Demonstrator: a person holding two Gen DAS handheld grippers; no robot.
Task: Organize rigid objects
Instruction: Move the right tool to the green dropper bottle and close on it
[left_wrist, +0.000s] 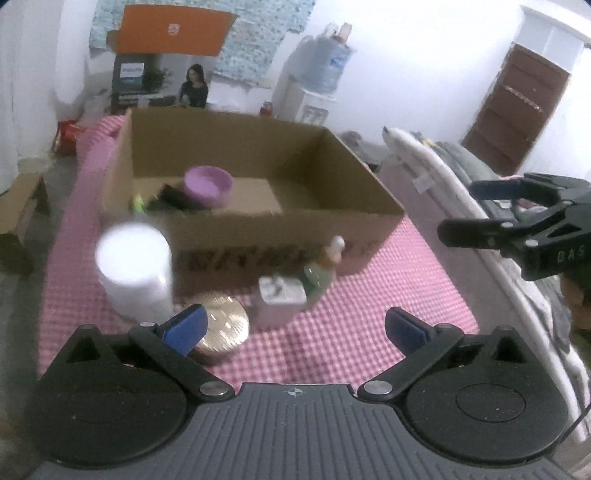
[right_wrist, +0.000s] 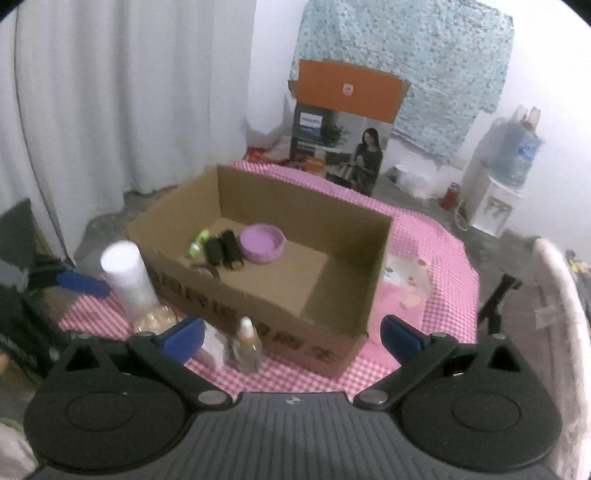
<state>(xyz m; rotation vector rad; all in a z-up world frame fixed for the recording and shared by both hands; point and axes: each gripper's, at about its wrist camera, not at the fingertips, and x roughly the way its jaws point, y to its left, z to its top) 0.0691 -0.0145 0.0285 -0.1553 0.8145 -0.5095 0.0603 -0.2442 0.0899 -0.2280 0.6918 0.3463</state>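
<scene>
An open cardboard box stands on a pink checked cloth. Inside it lie a purple bowl, two black items and a green item. In front of the box stand a white cylinder, a gold-lidded jar, a small white box and a dropper bottle. My left gripper is open and empty, just in front of the jar and white box. My right gripper is open and empty, near the box's front corner; it also shows in the left wrist view.
The pink checked cloth covers a low surface. A bed with white and grey bedding lies to the right. A printed carton, a water dispenser and a white curtain stand behind.
</scene>
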